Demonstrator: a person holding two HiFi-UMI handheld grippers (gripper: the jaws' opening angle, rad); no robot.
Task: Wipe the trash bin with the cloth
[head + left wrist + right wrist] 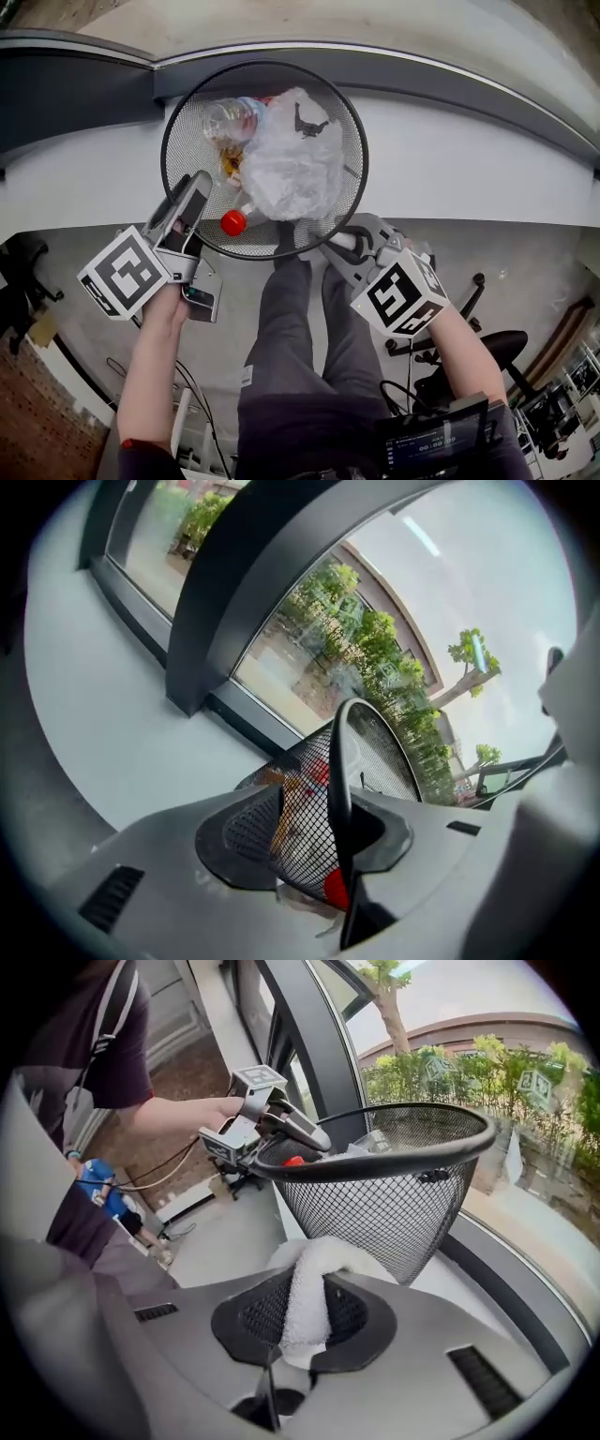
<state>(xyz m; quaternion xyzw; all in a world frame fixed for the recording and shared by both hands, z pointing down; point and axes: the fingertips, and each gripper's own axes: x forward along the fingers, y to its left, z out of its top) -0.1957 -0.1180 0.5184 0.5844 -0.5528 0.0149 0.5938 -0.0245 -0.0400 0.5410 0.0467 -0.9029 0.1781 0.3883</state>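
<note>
The round black mesh trash bin sits just beyond the person's feet. It holds a clear plastic bottle, a crumpled white plastic bag and a red cap. My left gripper grips the bin's near-left rim, one jaw inside and one outside; in the left gripper view the mesh wall and rim run between the pads. My right gripper is at the bin's near-right side, shut on a white fluffy cloth, which lies close under the mesh wall.
A white ledge and a dark curved window frame run behind the bin. The person's grey trouser legs stand between the grippers. An office chair stands at the right, another at the far left, and cables lie on the floor.
</note>
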